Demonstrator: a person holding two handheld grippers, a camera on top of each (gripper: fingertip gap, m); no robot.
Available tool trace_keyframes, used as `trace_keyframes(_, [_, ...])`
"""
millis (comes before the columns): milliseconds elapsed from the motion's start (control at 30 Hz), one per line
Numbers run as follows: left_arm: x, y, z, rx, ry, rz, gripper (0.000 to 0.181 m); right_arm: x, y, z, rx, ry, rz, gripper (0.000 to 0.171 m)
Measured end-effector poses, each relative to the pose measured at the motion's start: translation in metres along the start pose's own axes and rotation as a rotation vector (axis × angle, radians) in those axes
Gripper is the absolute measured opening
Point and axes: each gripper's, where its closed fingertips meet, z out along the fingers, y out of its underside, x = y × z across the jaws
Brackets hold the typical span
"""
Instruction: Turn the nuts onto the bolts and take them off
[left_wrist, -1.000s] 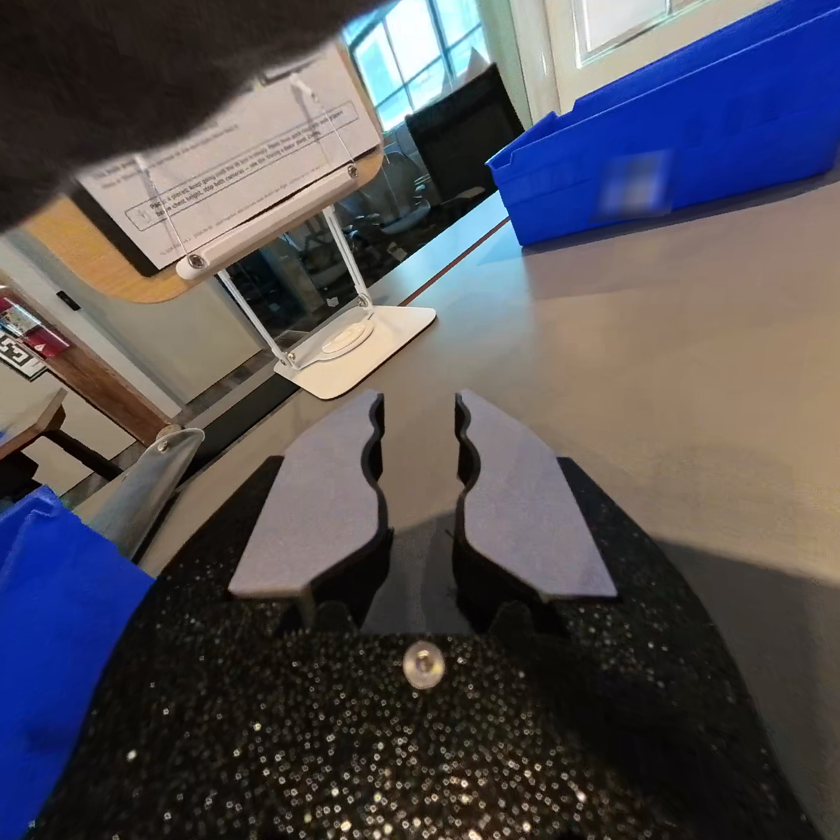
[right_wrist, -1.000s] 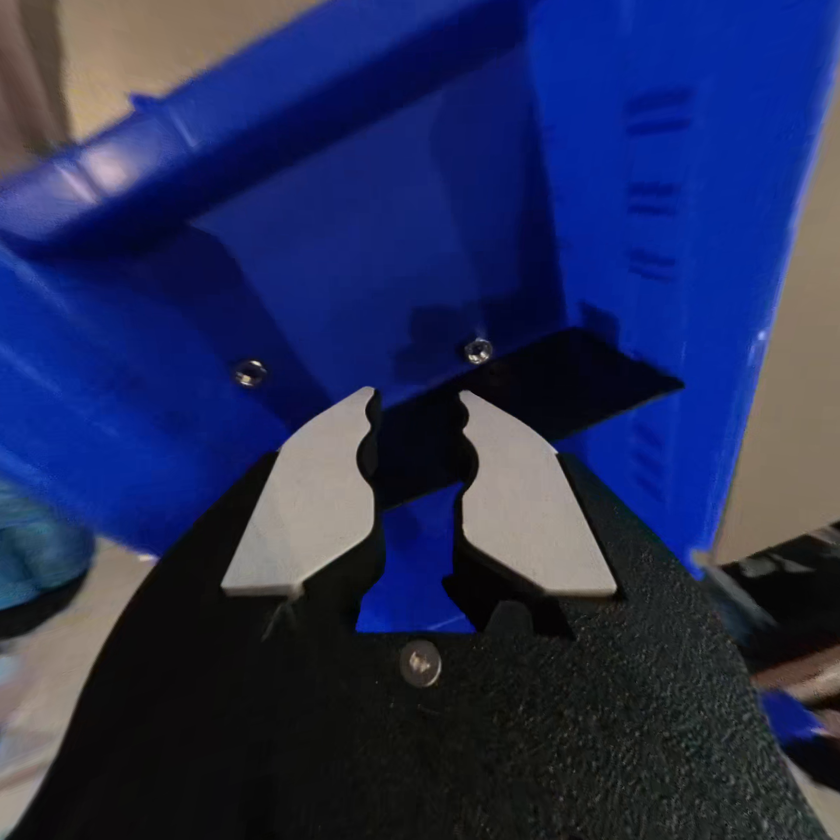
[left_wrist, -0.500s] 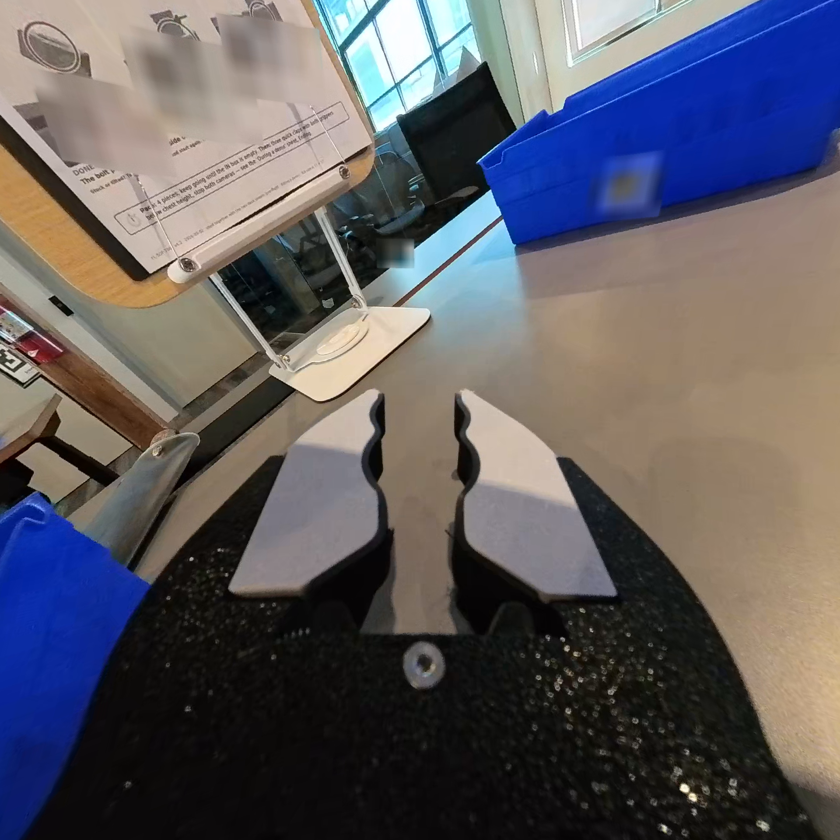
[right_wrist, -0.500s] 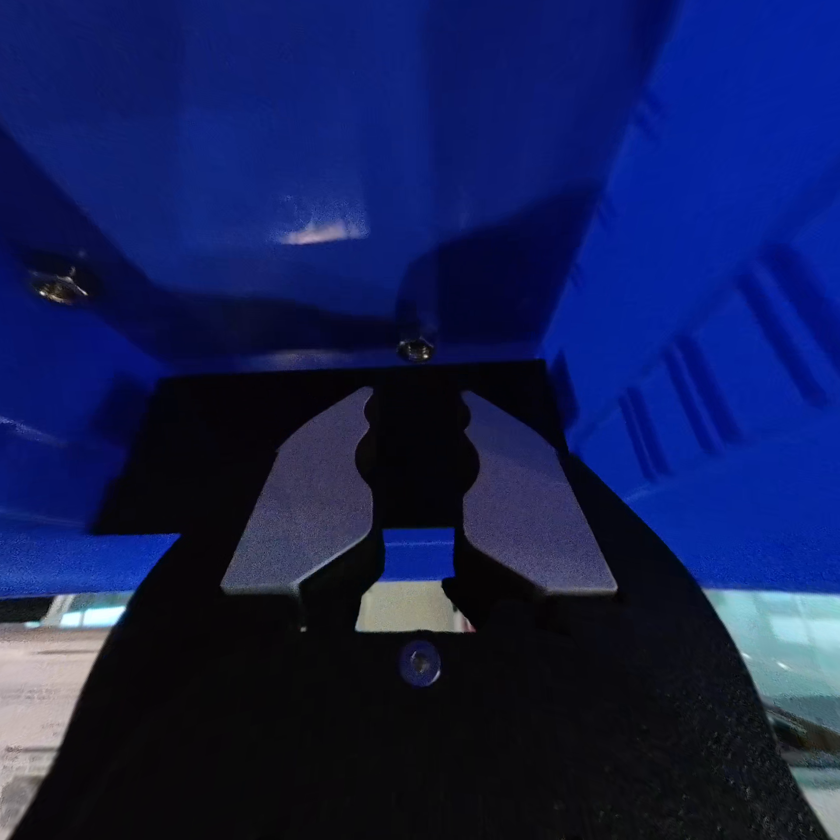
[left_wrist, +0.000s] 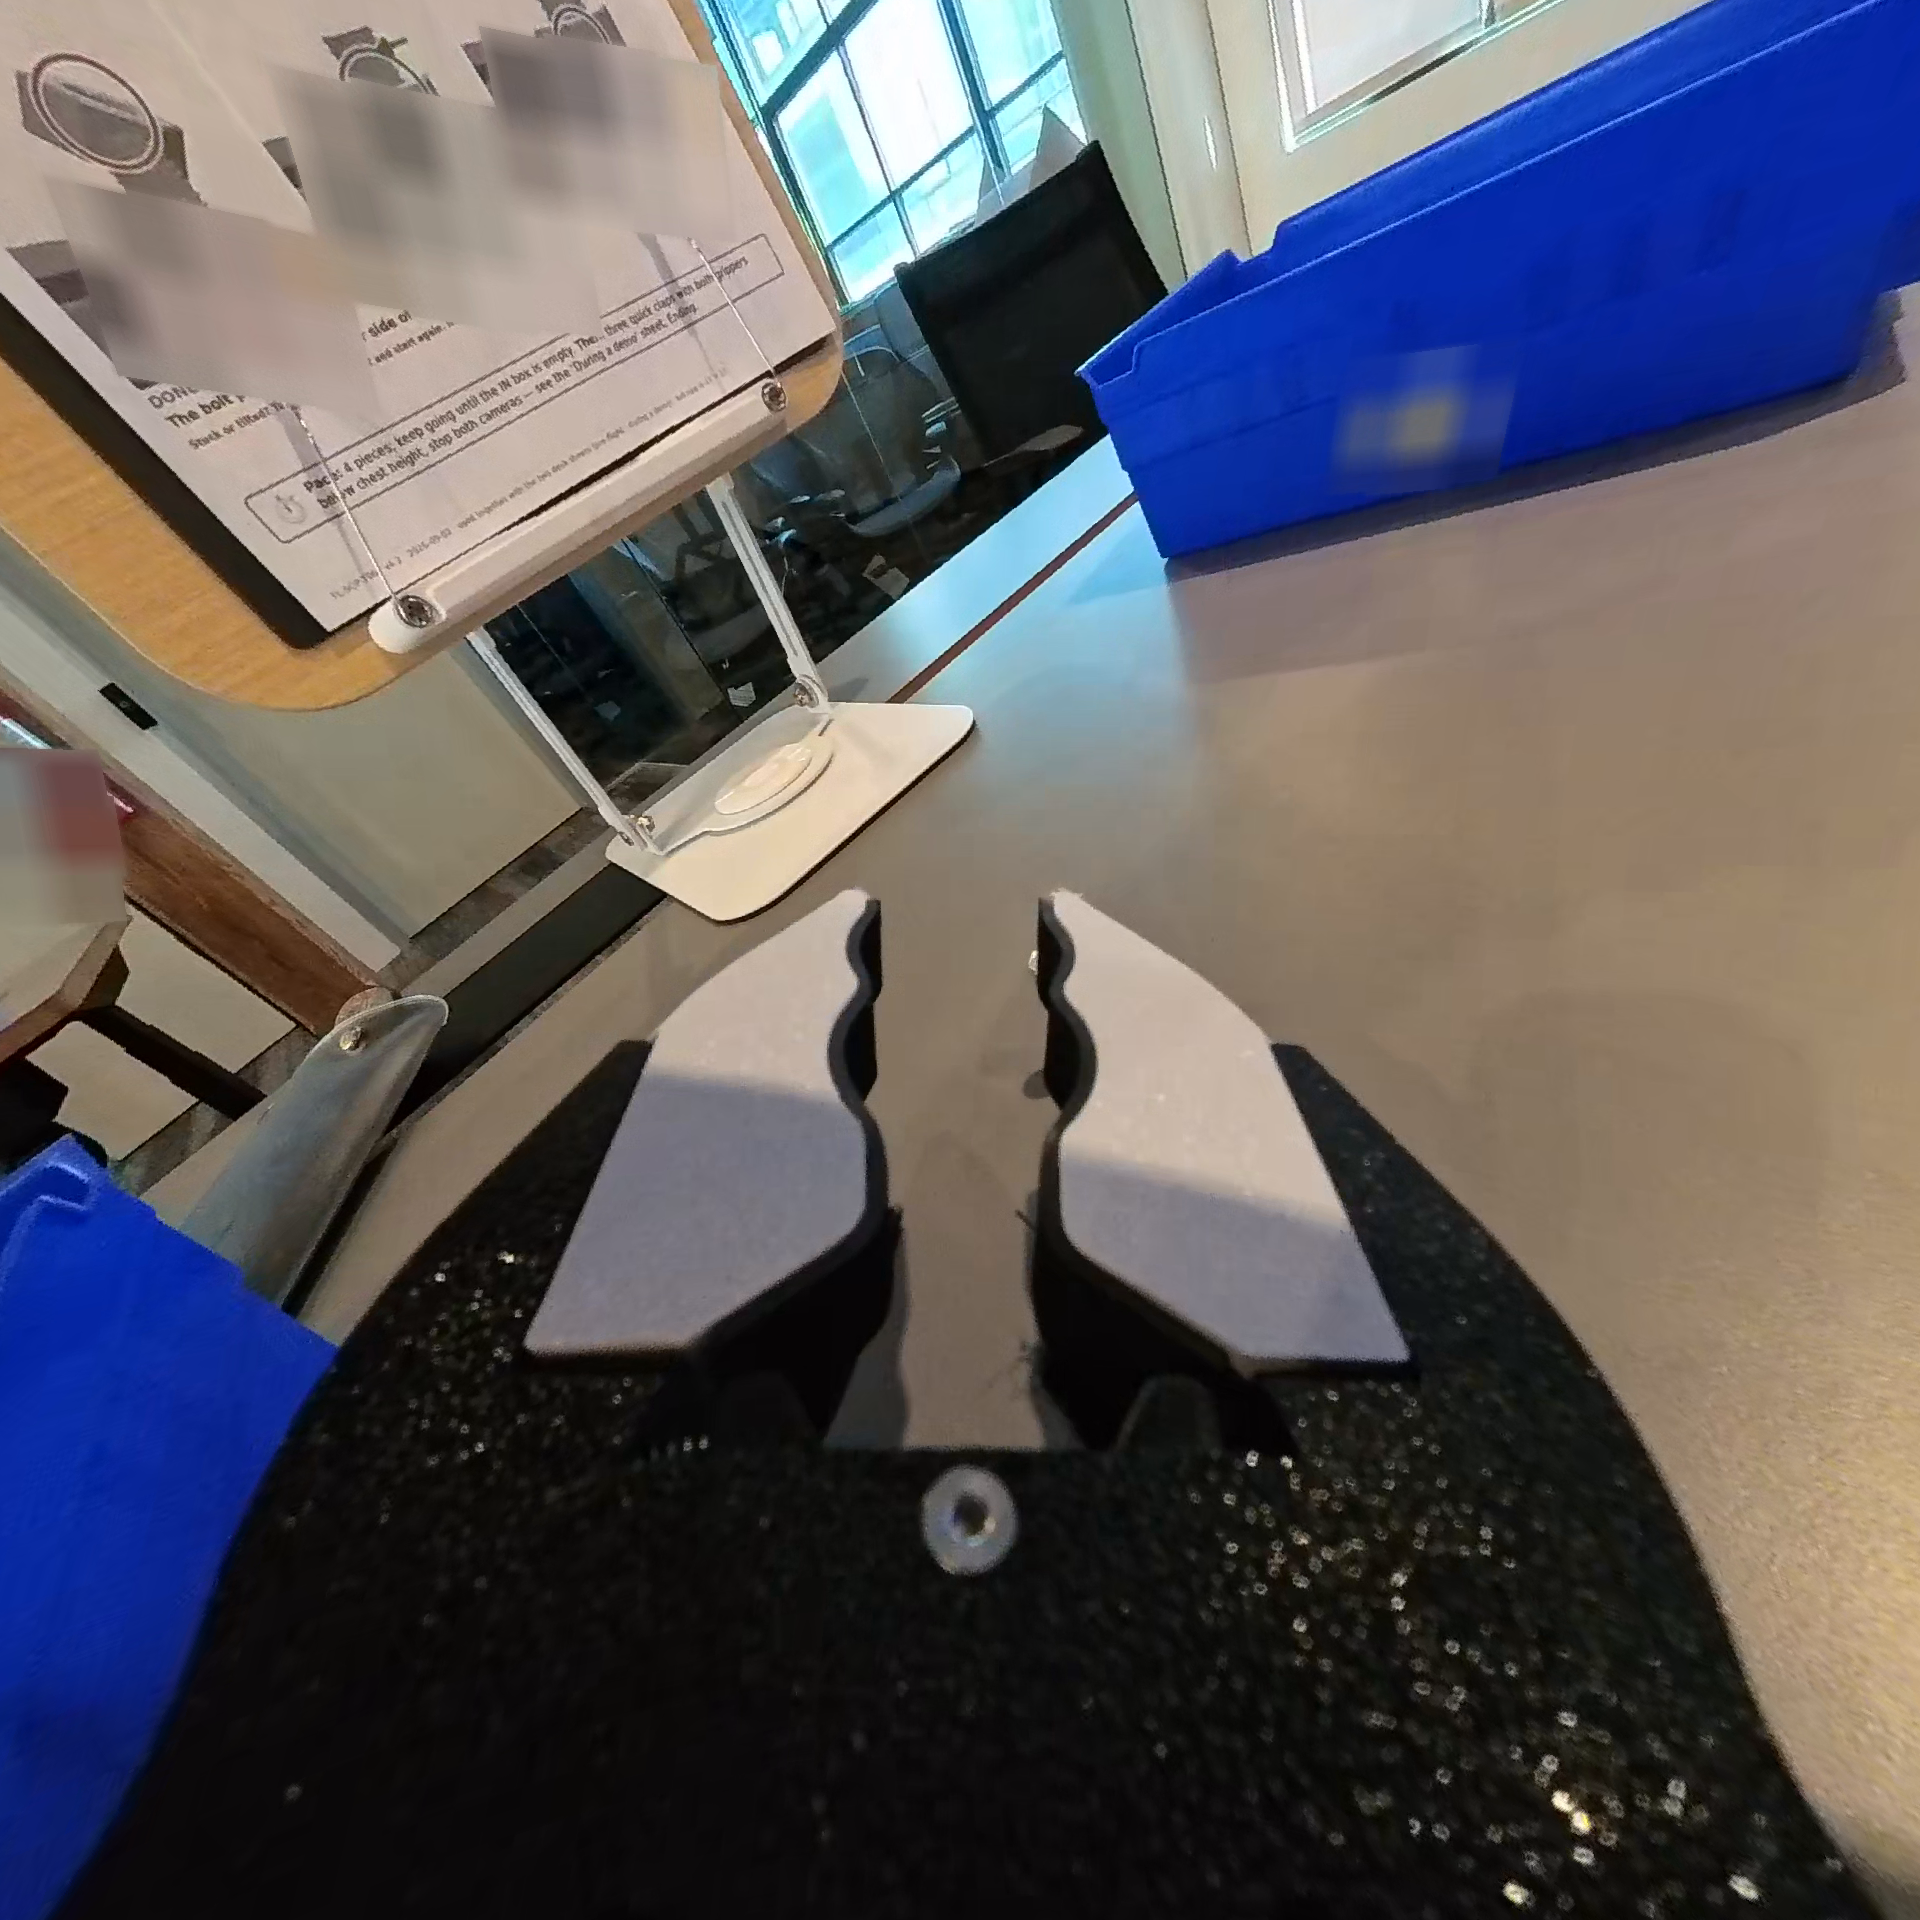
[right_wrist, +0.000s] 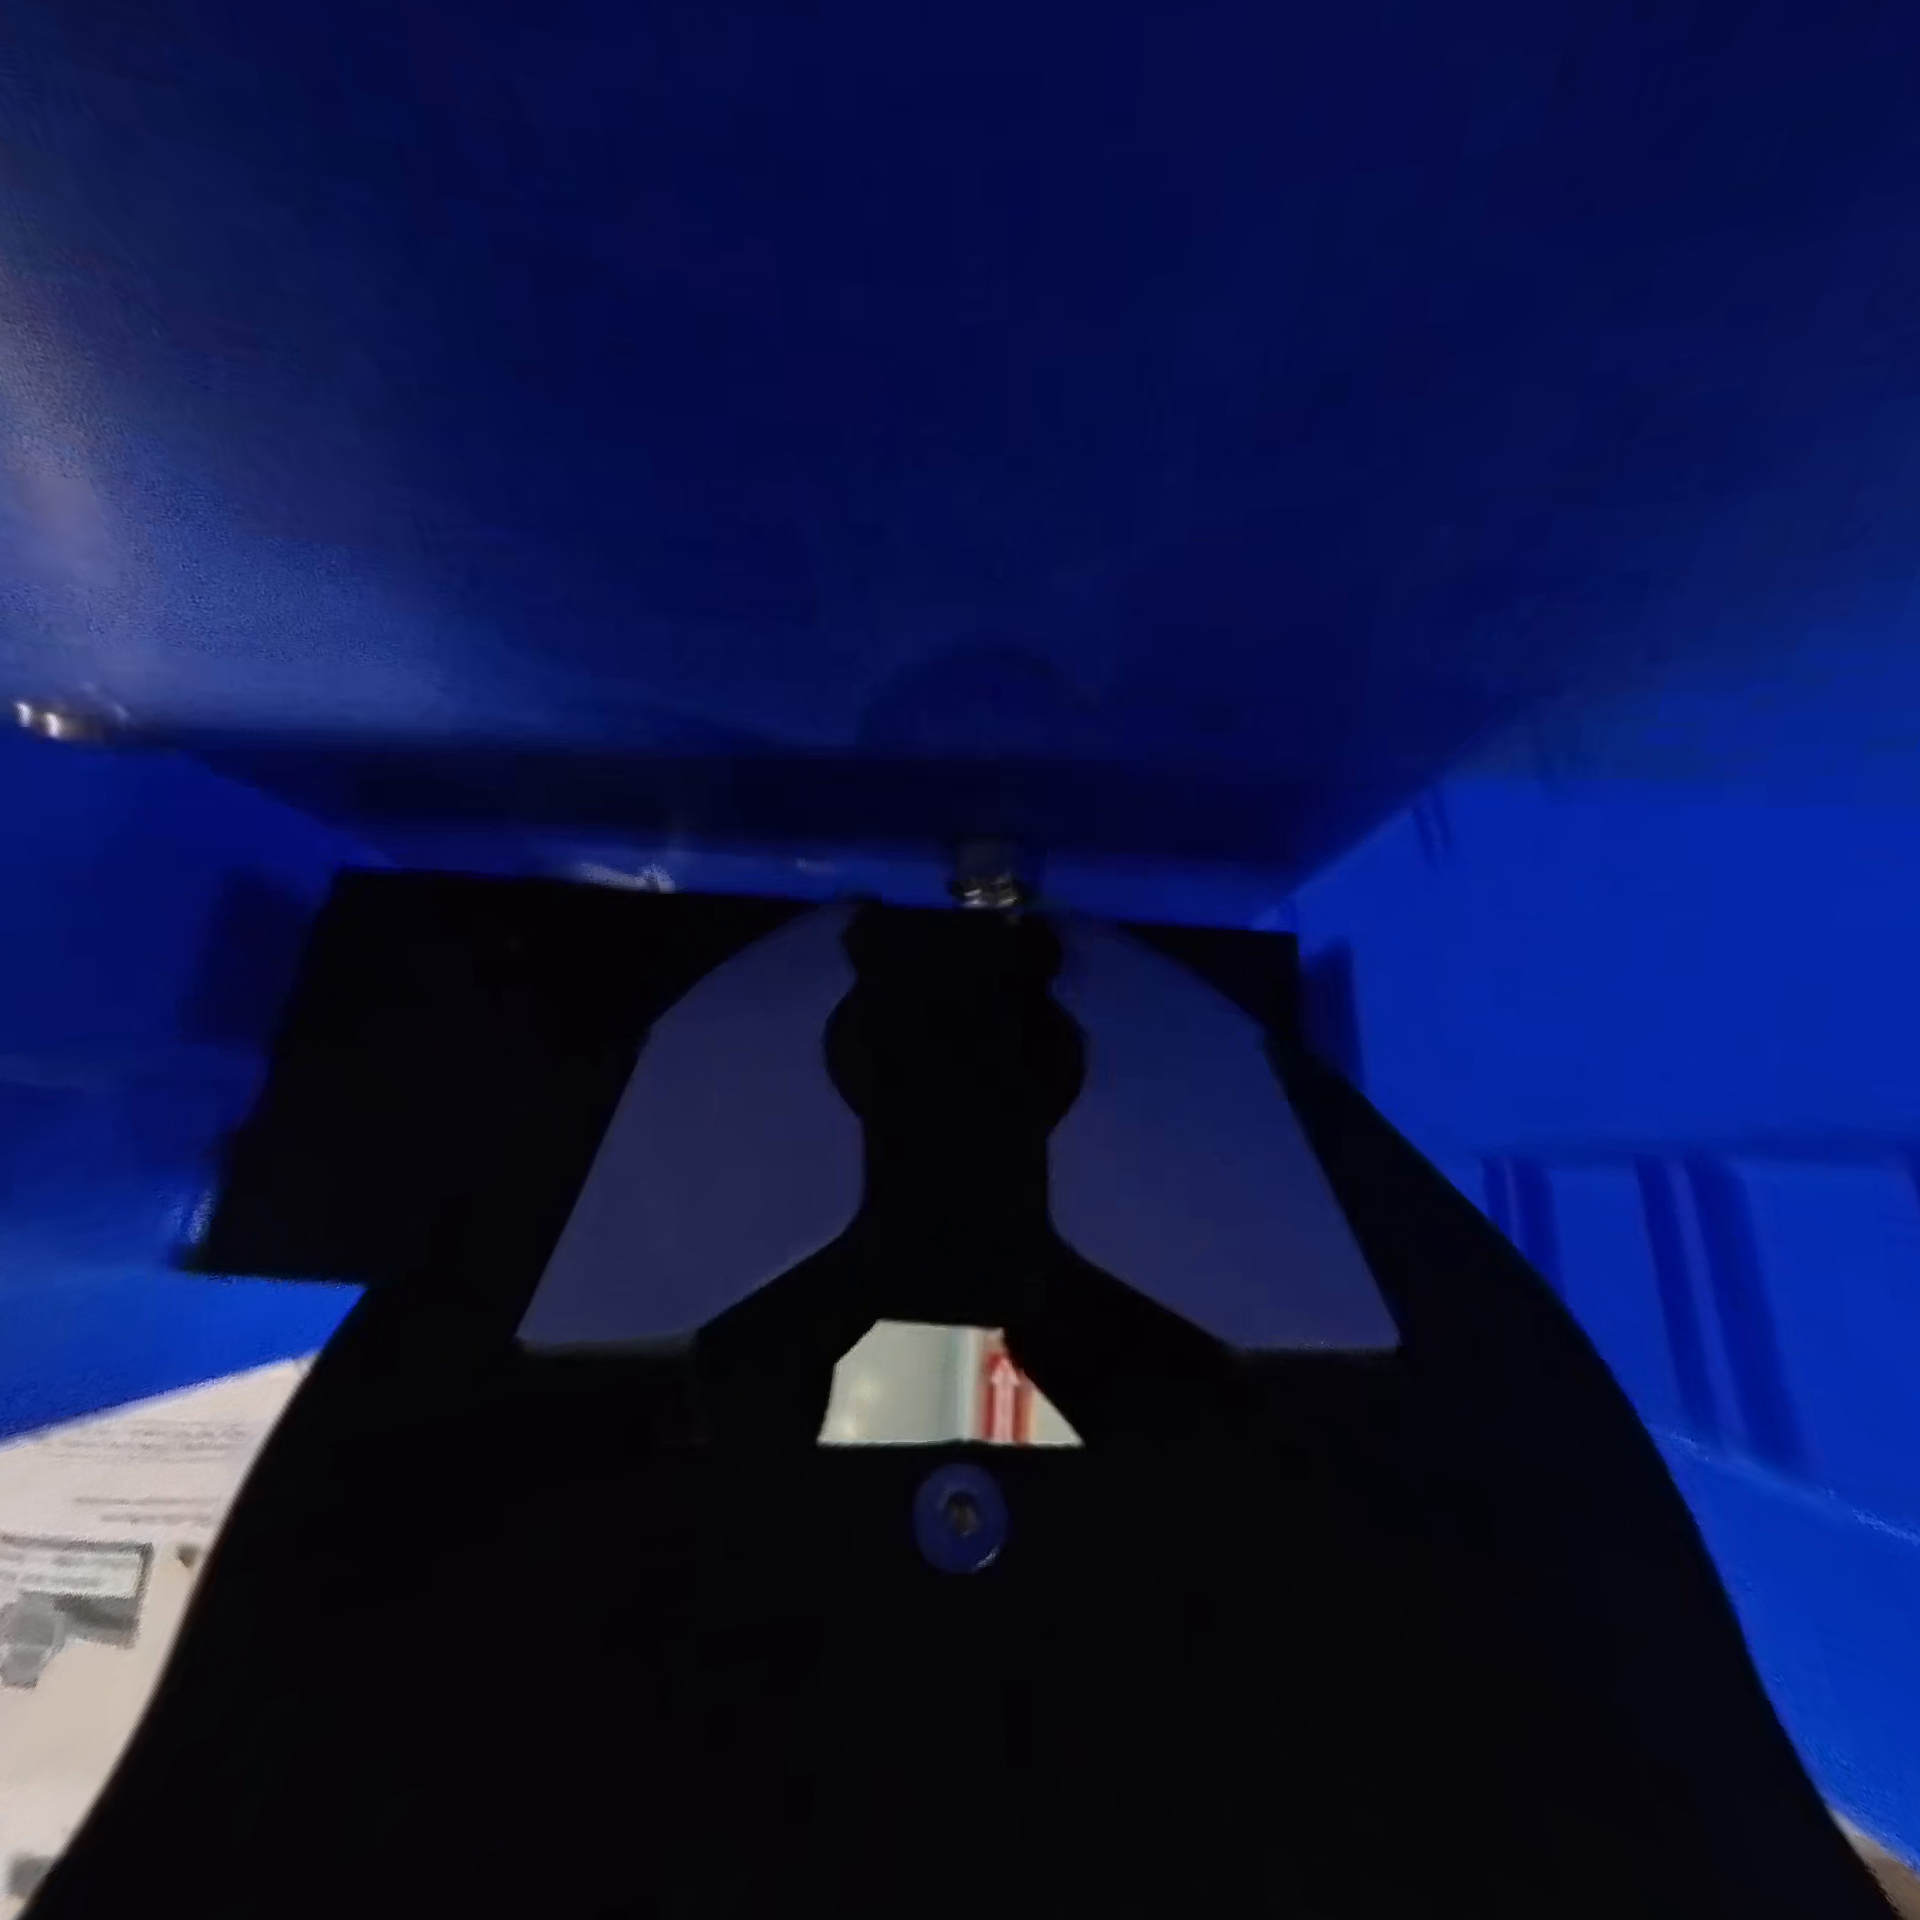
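Right gripper is down inside a blue bin, view dark and smeared. Jaws part-open, nothing between them. Just past the tips at 12 o'clock sits a small metal piece at the fold where the bin floor meets the far wall; it looks like a short bolt or a nut on a bolt, can't tell which. A second bit of hardware glints at 10 o'clock near the left edge, well apart from the first. A black sheet lies under the fingers.

Left gripper hovers low over the grey table, jaws part-open and empty. There's a tiny speck beside the right fingertip, too small to call. A document stand is at 11 o'clock, another blue bin at 1 o'clock, a blue bin corner at 8 o'clock.

Judgement: step in hand is picking the first piece out of the bin; no threading started.

Handling: small steel part, rigid, light, smooth enough to skate on plastic and roll. Tucked in the corner, it could get pushed against the wall rather than caught. Take it across the hex flats or head if that's what faces up, seated in the scalloped notch of the jaws, not on the threads. Close slowly; a pinch off-centre will likely flick it away.
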Motion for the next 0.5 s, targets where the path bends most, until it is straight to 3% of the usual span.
trace_keyframes(100, [0.000,0.000,0.000,-0.001,0.000,0.000,0.028,0.000,0.001,-0.001,-0.006,0.007,0.028,0.000])
trace_keyframes(367, [0.001,0.001,0.001,-0.005,0.004,0.008,0.028,-0.006,0.021,-0.020,0.075,0.077,0.166,0.000])
trace_keyframes(500, [0.002,0.001,0.001,-0.006,0.006,0.014,0.028,-0.028,0.017,-0.032,0.251,-0.042,0.239,0.000])
